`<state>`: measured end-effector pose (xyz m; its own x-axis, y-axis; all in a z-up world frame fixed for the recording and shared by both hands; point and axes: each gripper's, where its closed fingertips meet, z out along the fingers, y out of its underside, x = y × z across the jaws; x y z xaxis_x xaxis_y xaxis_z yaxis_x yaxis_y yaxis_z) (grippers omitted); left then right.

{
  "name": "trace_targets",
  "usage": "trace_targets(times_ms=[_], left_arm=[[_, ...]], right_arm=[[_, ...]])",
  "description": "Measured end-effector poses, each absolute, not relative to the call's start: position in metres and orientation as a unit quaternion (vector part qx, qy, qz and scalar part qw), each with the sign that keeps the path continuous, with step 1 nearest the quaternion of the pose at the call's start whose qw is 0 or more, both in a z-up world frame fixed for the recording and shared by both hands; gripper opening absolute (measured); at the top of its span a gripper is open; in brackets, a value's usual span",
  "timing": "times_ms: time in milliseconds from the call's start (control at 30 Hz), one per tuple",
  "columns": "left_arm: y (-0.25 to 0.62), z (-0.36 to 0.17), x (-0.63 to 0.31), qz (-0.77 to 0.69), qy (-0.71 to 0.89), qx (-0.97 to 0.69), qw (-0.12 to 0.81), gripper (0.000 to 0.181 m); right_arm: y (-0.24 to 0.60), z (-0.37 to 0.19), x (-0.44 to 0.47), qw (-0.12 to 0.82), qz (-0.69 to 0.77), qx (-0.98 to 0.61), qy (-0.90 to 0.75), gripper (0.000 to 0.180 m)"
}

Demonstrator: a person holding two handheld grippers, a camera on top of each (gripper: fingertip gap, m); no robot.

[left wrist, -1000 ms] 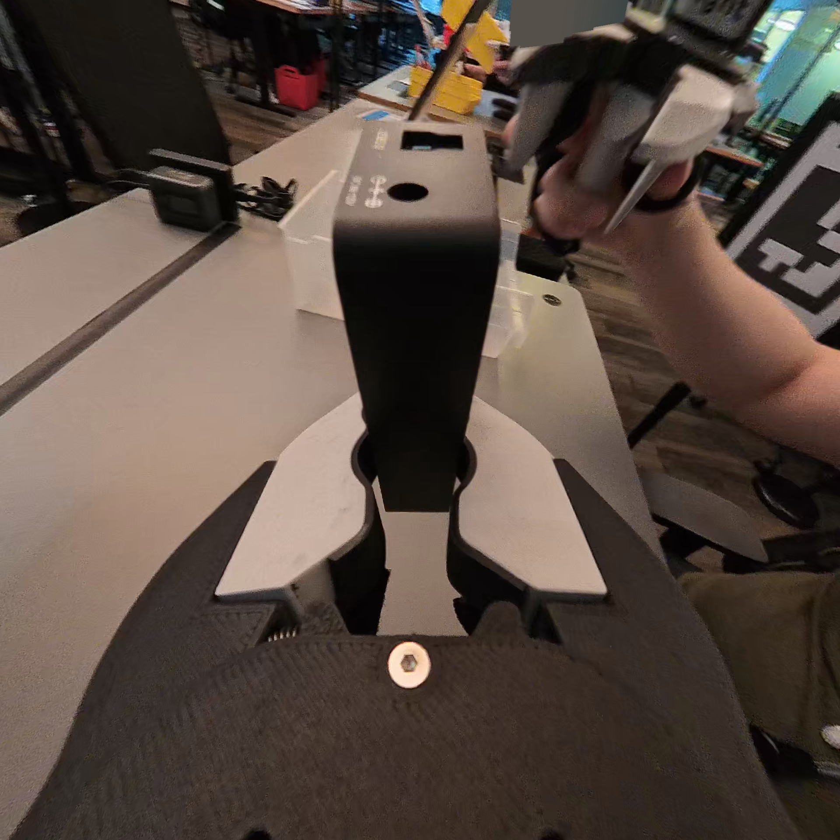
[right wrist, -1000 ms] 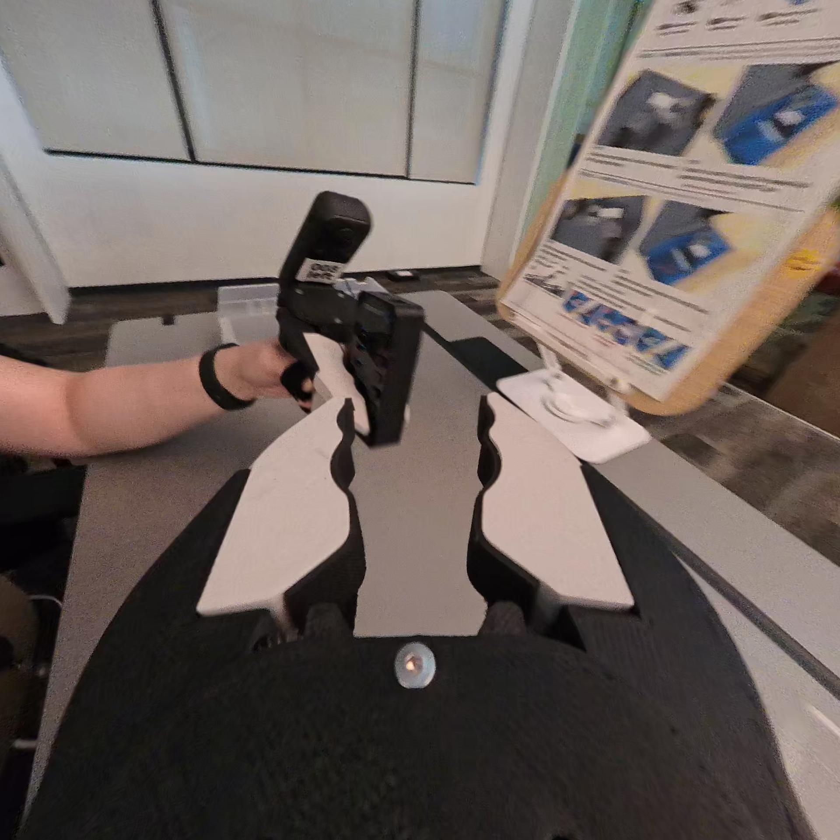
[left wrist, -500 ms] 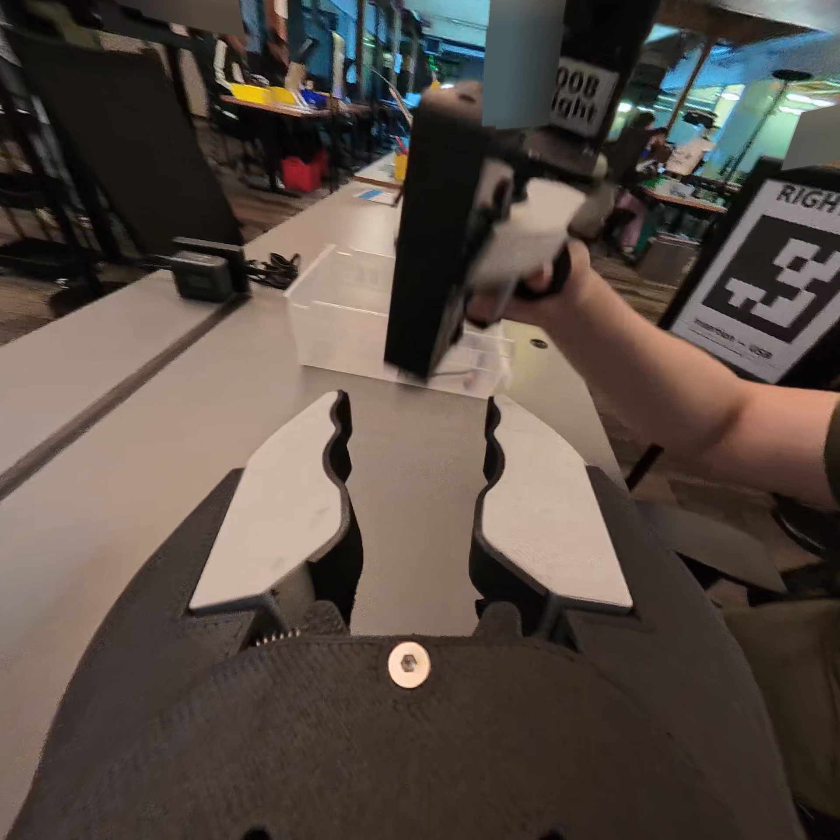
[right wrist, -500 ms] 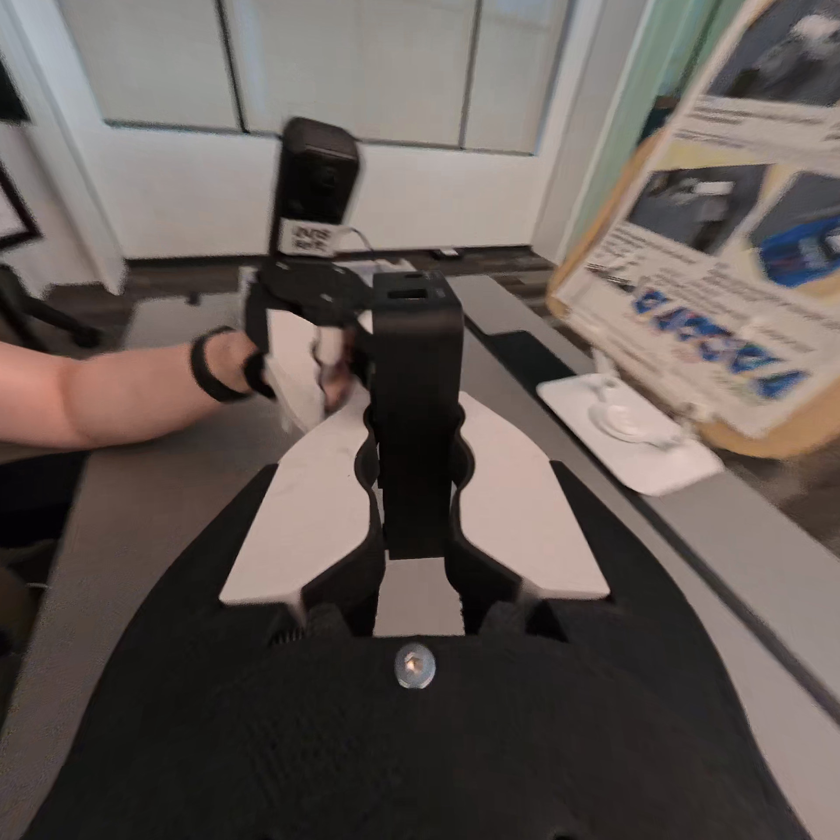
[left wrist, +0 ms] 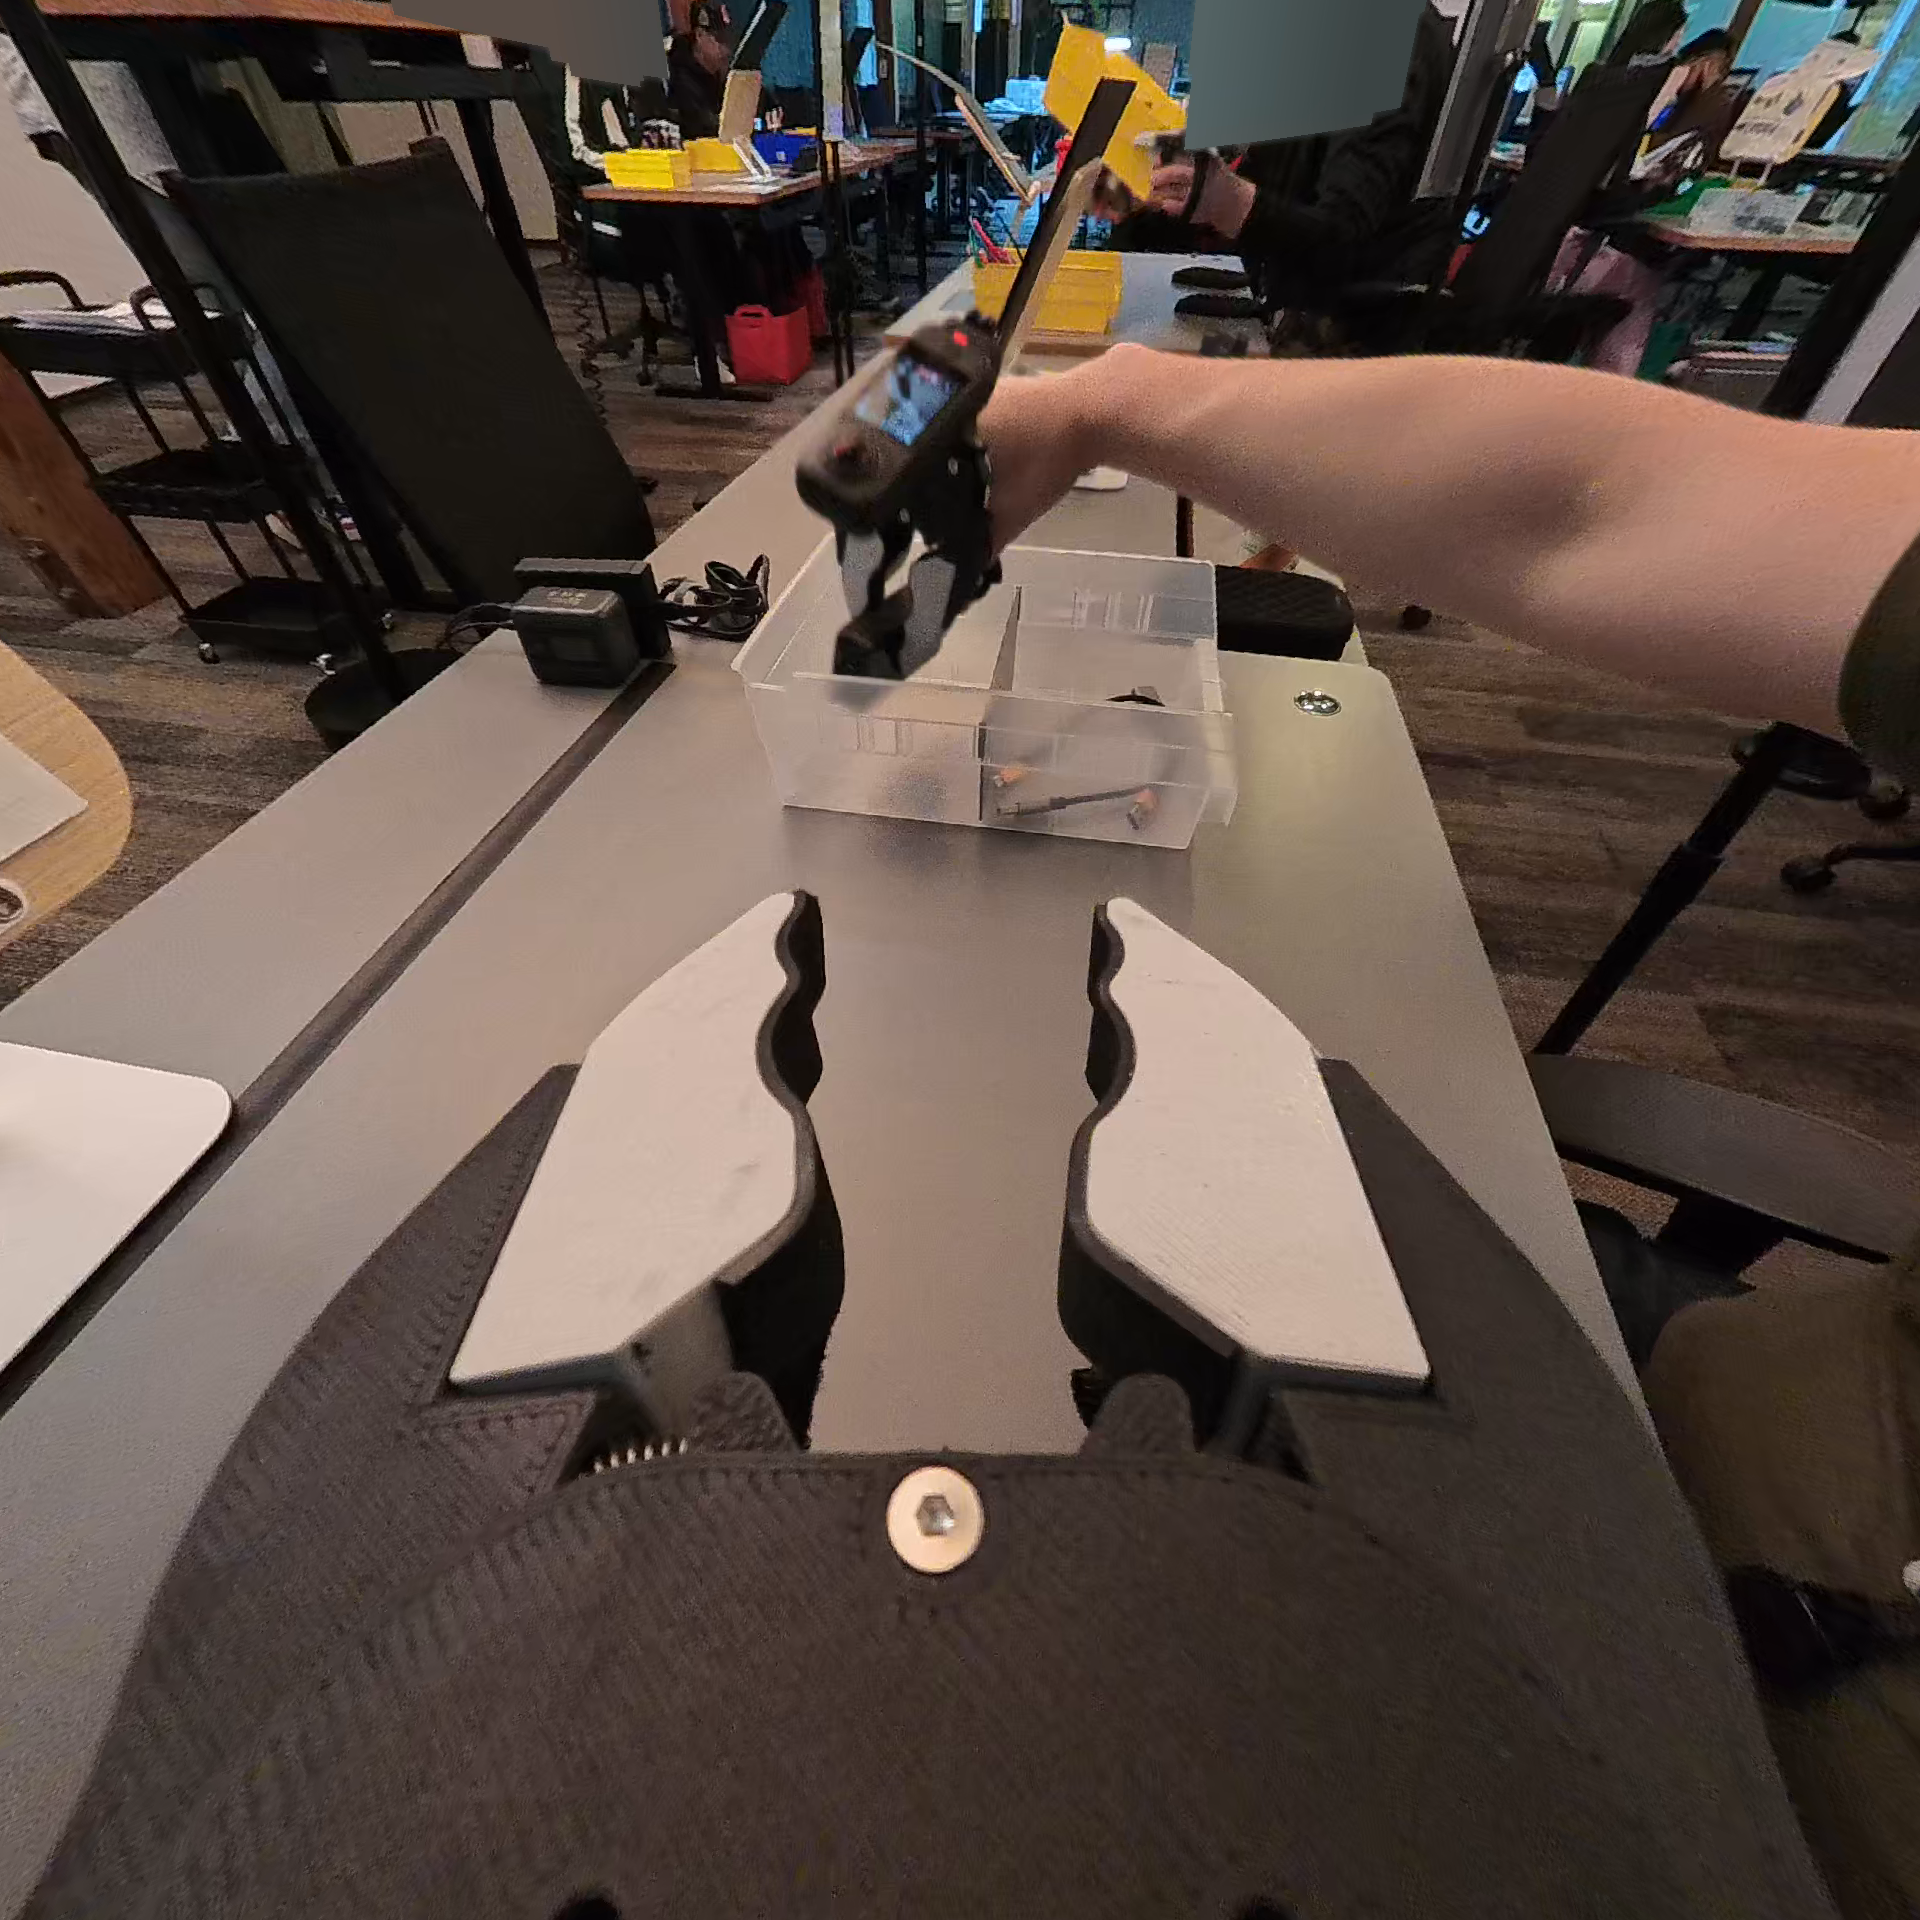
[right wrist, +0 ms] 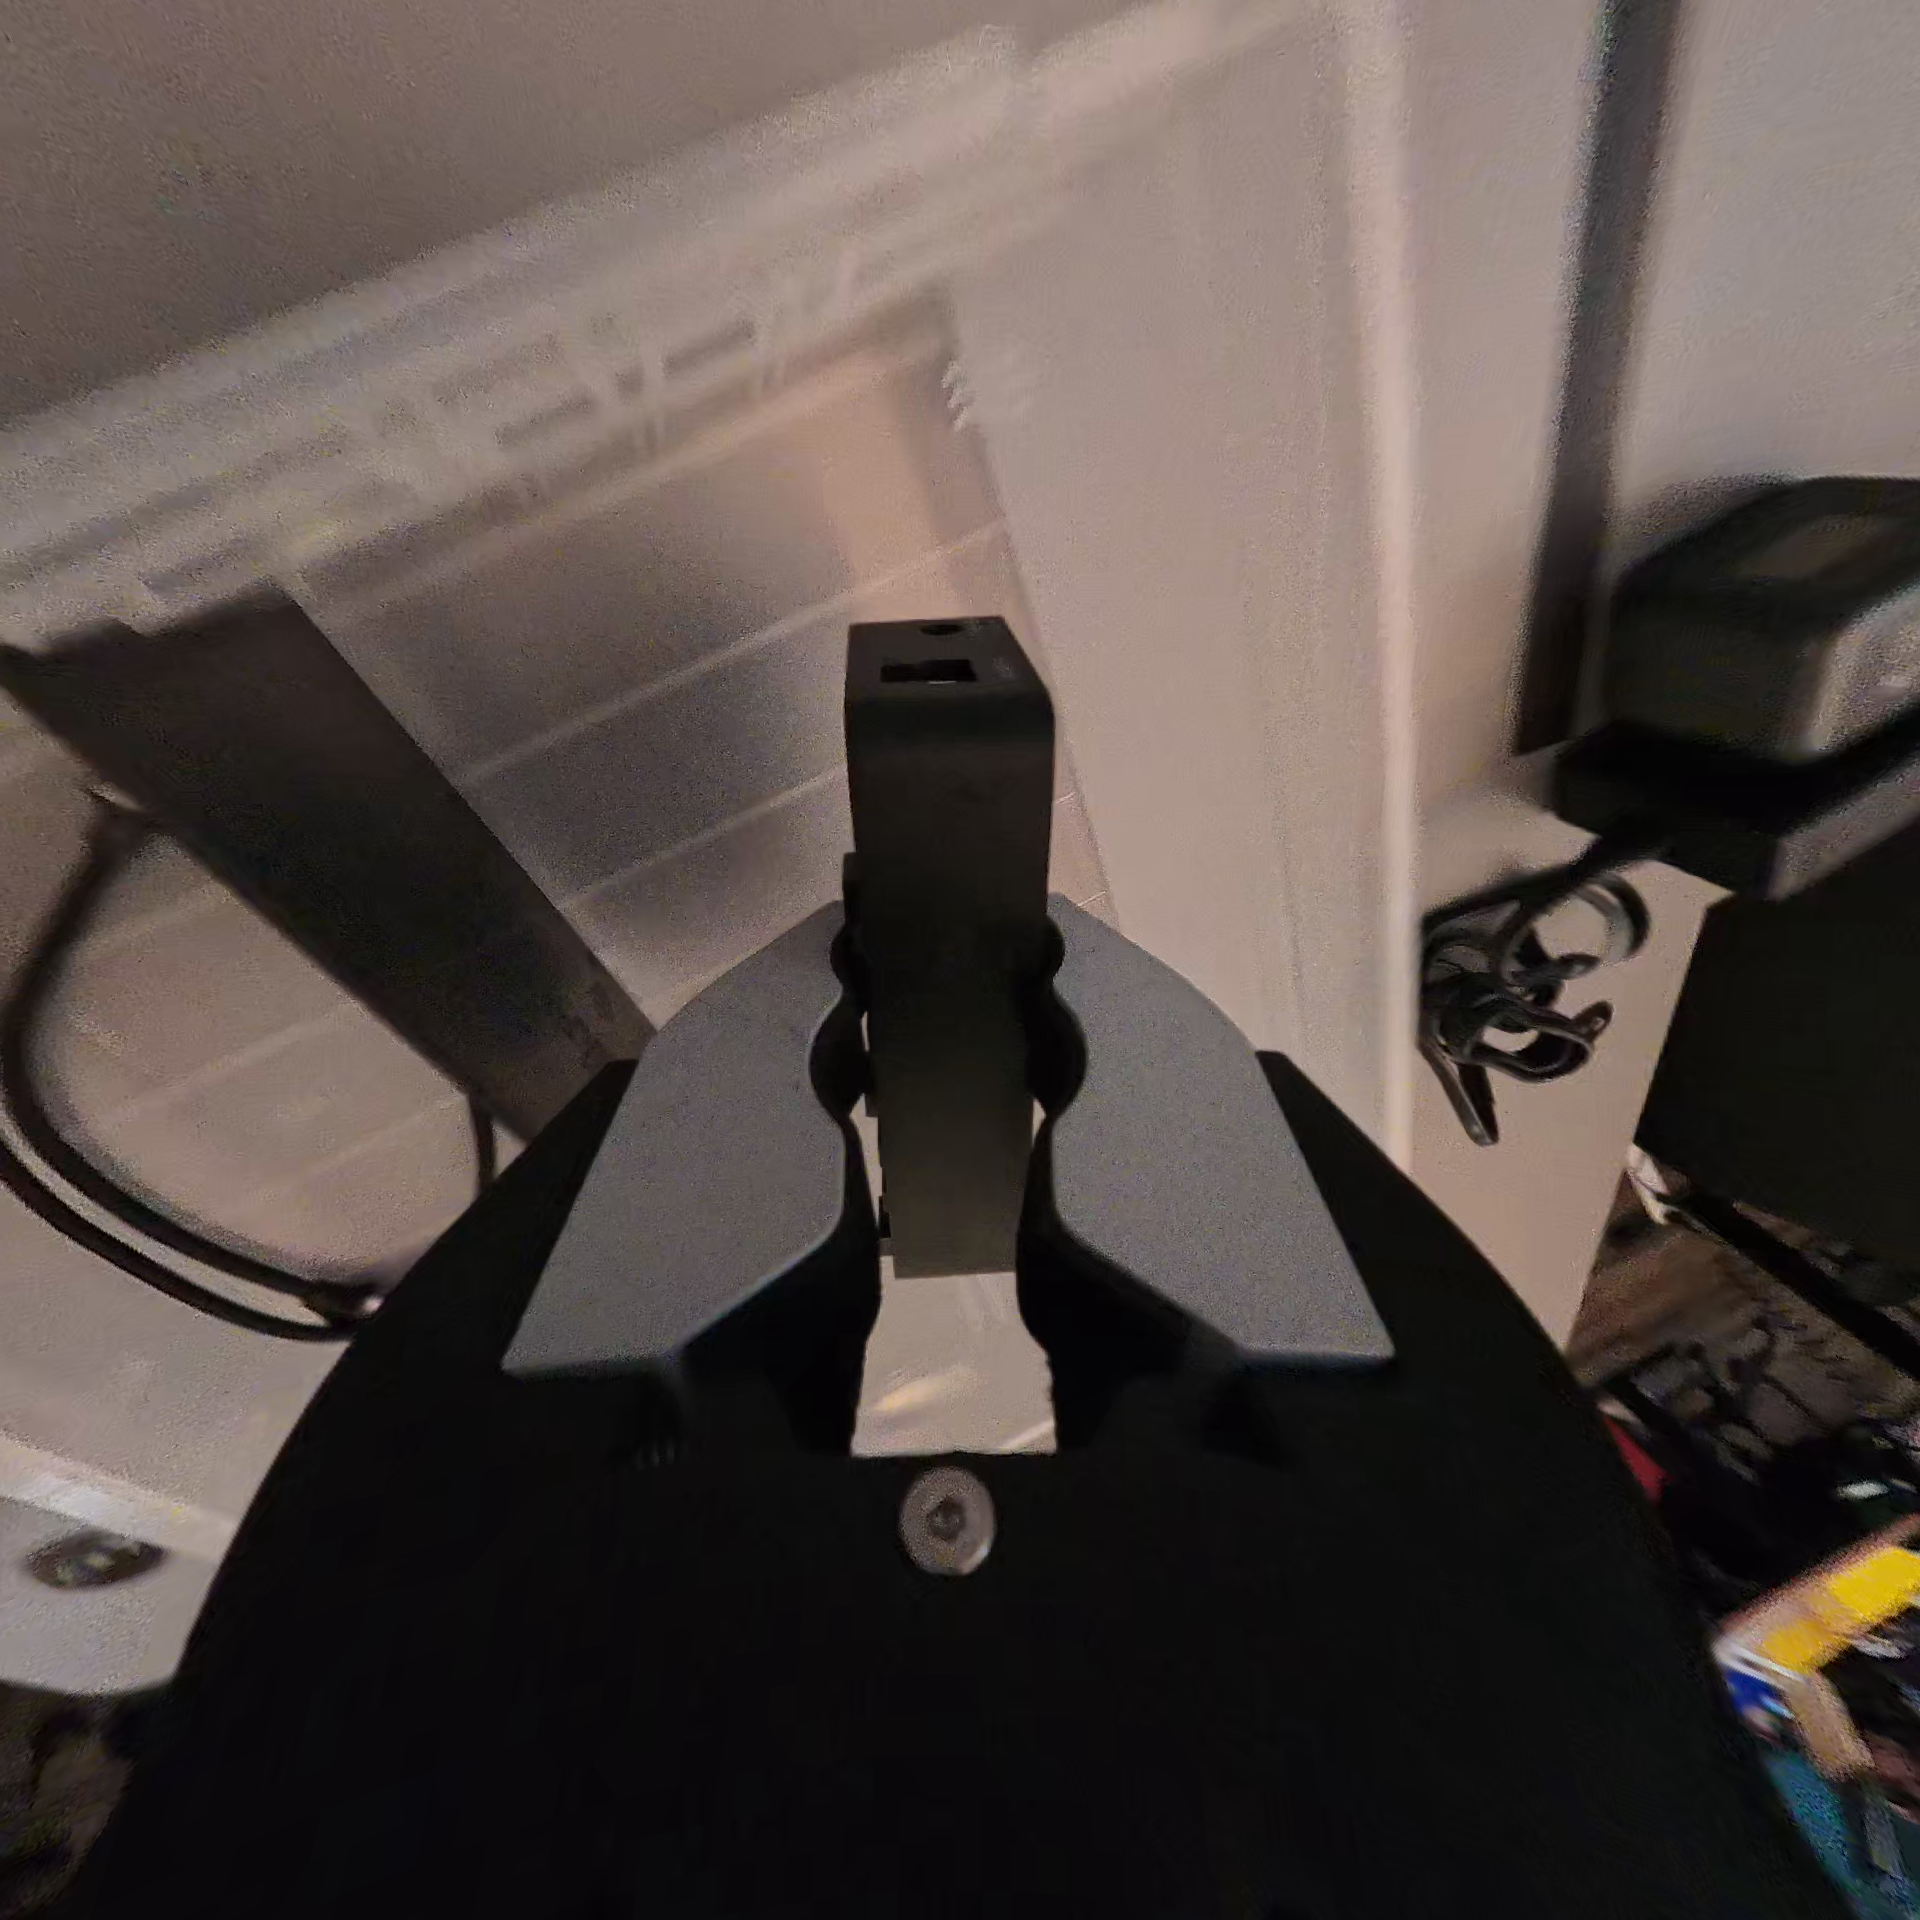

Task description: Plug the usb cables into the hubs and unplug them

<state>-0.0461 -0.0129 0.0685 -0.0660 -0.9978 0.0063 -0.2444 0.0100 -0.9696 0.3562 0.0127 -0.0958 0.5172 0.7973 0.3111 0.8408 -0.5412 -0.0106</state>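
A matte black, box-shaped hub (right wrist: 948, 883) is clamped between the ridged fingers of the right gripper (right wrist: 948, 1039), held over the clear plastic divided bin (left wrist: 1101, 727) near the grey table's (left wrist: 935, 1039) far edge. The left gripper (left wrist: 954, 977) is spread wide, with nothing held

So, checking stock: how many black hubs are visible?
2: one hub clamped in the right tool, another hub lying in the clear bin; more may be hidden.
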Motion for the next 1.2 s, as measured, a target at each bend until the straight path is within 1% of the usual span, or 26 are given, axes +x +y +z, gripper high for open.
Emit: trace_targets(times_ms=[67,100,267,533,733,767,800,833,1000,1033,1067,1100,1133,1200], left_arm=[[-0.011,0.068,-0.046,-0.446,0.575,-0.542,0.42,0.048],[-0.01,0.067,-0.046,-0.446,0.577,-0.542,0.419,0.048],[-0.008,0.064,-0.046,-0.454,0.58,-0.538,0.41,0.049],[-0.009,0.06,-0.046,-0.476,0.577,-0.537,0.39,0.05],[-0.012,0.064,-0.05,-0.473,0.585,-0.528,0.393,0.052],[-0.013,0.066,-0.051,-0.474,0.586,-0.526,0.394,0.053],[-0.014,0.068,-0.052,-0.475,0.586,-0.524,0.395,0.054],[-0.014,0.07,-0.052,-0.477,0.585,-0.522,0.397,0.054],[-0.018,0.08,-0.061,-0.476,0.585,-0.515,0.407,0.055],[-0.017,0.085,-0.065,-0.475,0.582,-0.513,0.415,0.056],[-0.017,0.092,-0.069,-0.478,0.577,-0.509,0.424,0.056],[-0.016,0.099,-0.074,-0.483,0.569,-0.505,0.433,0.056],[-0.014,0.107,-0.079,-0.489,0.559,-0.503,0.443,0.055],[-0.009,0.12,-0.089,-0.492,0.538,-0.504,0.464,0.055]], right_arm=[[0.007,-0.116,0.366,0.035,-0.144,-0.854,-0.499,0.028],[0.007,-0.122,0.368,0.028,-0.146,-0.848,-0.509,0.028],[0.009,-0.139,0.371,0.023,-0.136,-0.84,-0.525,0.028],[0.007,-0.145,0.37,0.011,-0.12,-0.836,-0.534,0.029],[-0.004,-0.134,0.376,-0.013,-0.144,-0.843,-0.517,0.032],[-0.006,-0.13,0.377,-0.019,-0.152,-0.847,-0.509,0.033],[-0.005,-0.125,0.377,-0.016,-0.162,-0.848,-0.504,0.04],[-0.005,-0.12,0.375,-0.014,-0.163,-0.85,-0.501,0.041],[-0.01,-0.09,0.375,-0.023,-0.208,-0.836,-0.508,0.039],[-0.007,-0.079,0.367,-0.007,-0.218,-0.831,-0.512,0.039],[0.001,-0.065,0.354,0.027,-0.226,-0.826,-0.516,0.038],[0.013,-0.045,0.337,0.08,-0.238,-0.818,-0.518,0.038],[0.028,-0.019,0.317,0.151,-0.252,-0.807,-0.512,0.037],[0.049,0.044,0.264,0.324,-0.247,-0.774,-0.485,0.031]])
